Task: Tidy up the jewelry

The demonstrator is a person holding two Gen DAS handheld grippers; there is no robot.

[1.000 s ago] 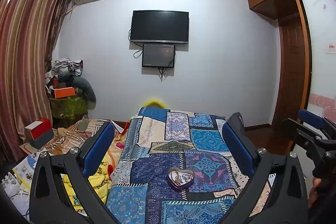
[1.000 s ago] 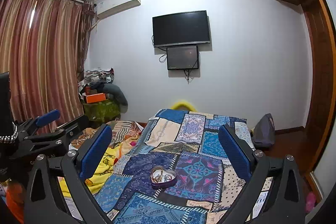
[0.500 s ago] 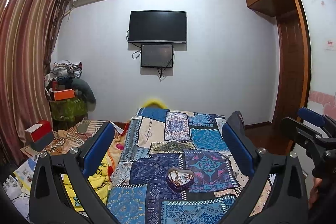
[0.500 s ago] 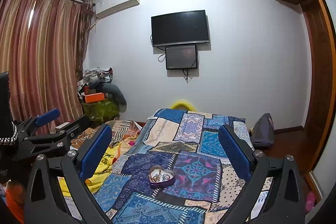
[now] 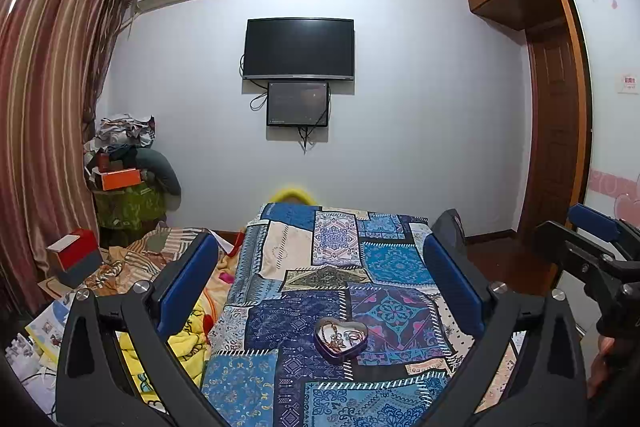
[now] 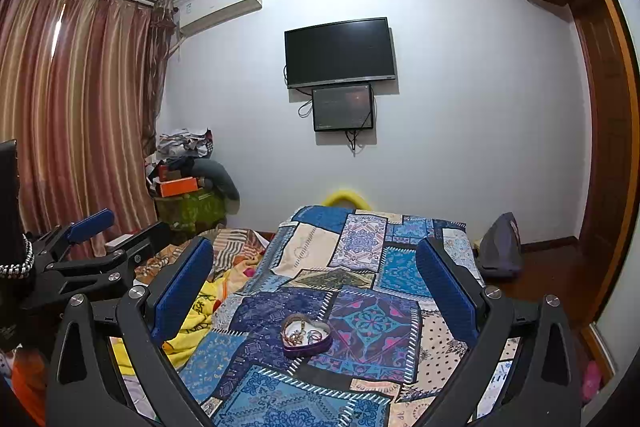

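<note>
- Jewelry (image 5: 339, 334), a small tangle of gold-toned chains and rings, lies inside a purple heart-shaped tin (image 6: 306, 336) with no lid on it, out in the open on the blue patchwork bedspread (image 5: 332, 267).
- Left gripper (image 5: 320, 283), black with blue pads, hovers above the bed with its fingers wide apart and nothing between them; the tin sits framed in the gap, probably to keep it lined up for a reach.
- Right gripper (image 6: 316, 279) hangs alongside, likewise spread and empty, aimed at the same tin.
- Pieces gathered in the tin would suit either a finished sort or a heap waiting to be sorted; I cannot tell which.
</note>
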